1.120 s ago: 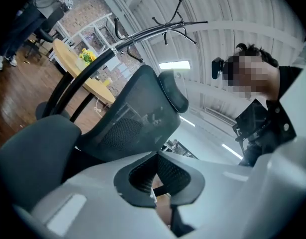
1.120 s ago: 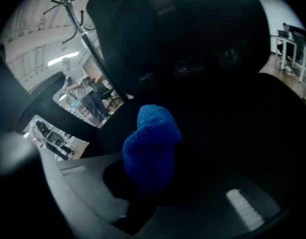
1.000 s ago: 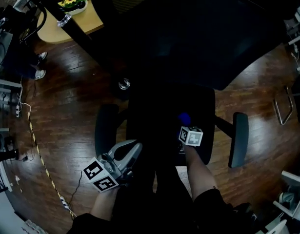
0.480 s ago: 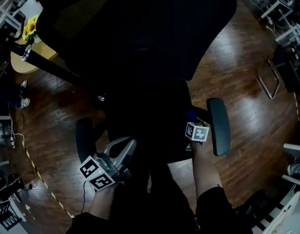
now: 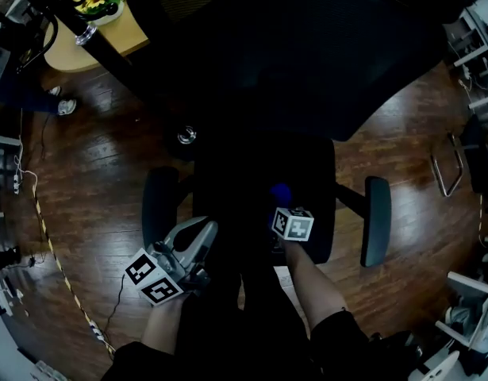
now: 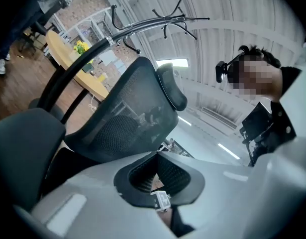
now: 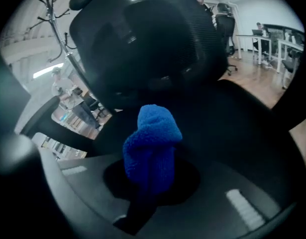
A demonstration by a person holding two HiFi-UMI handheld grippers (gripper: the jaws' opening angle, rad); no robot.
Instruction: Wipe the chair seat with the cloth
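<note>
Sliding in from the right edge of the seat [image 5: 307,173], your right tool [image 5: 278,206], clamped on the cloth [image 5: 281,192], now sits mid-seat. You look mid-wipe, so sweep on leftward. Your left tool [image 5: 197,232] hangs closed, empty.

No words, numbers or brand names to read anywhere here. The white plastic cube [image 5: 156,280] on the left gripper [image 5: 199,230] carries only black-and-white square marker patterns, no letters. It's the same on the second white cube [image 5: 292,225], riding the right gripper [image 5: 280,197]. There's a small white tag [image 6: 161,199] low between the left jaws, its print too small to make out.
</note>
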